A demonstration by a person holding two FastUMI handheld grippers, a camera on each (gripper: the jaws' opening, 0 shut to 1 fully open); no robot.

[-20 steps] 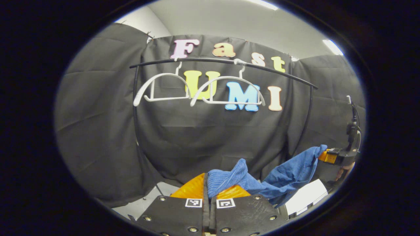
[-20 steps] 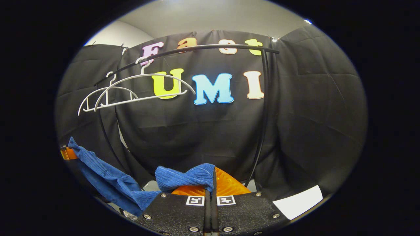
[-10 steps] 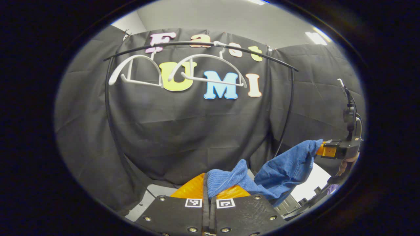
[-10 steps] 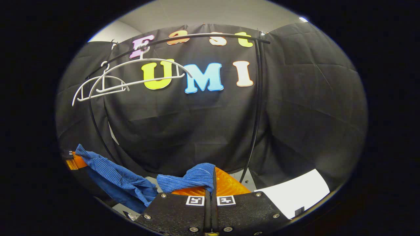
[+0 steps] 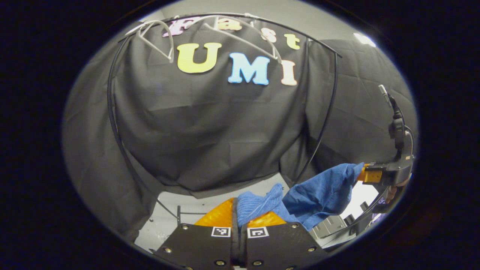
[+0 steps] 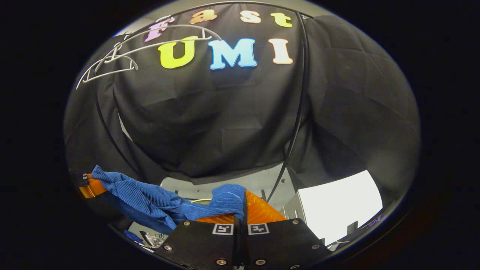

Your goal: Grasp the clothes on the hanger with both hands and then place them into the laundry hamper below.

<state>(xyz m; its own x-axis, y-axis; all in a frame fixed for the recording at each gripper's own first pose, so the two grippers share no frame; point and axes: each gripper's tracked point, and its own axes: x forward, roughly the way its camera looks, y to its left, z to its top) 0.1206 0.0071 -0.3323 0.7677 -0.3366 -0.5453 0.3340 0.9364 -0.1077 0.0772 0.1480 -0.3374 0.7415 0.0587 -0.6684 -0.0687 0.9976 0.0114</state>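
One blue knitted garment (image 5: pixel 318 189) sags low in the frame between both grippers: the left gripper (image 5: pixel 236 210) pinches one end at bottom centre, the right gripper (image 6: pixel 242 204) clamps the other. Two bare white hangers (image 6: pixel 112 62) hang on the black rail (image 5: pixel 285 28) at upper left.

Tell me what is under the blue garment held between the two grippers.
Under the blue garment, the right gripper view shows pale floor and a small patch of clutter at the lower edge. The cloth covers the rest, so no hamper can be made out.
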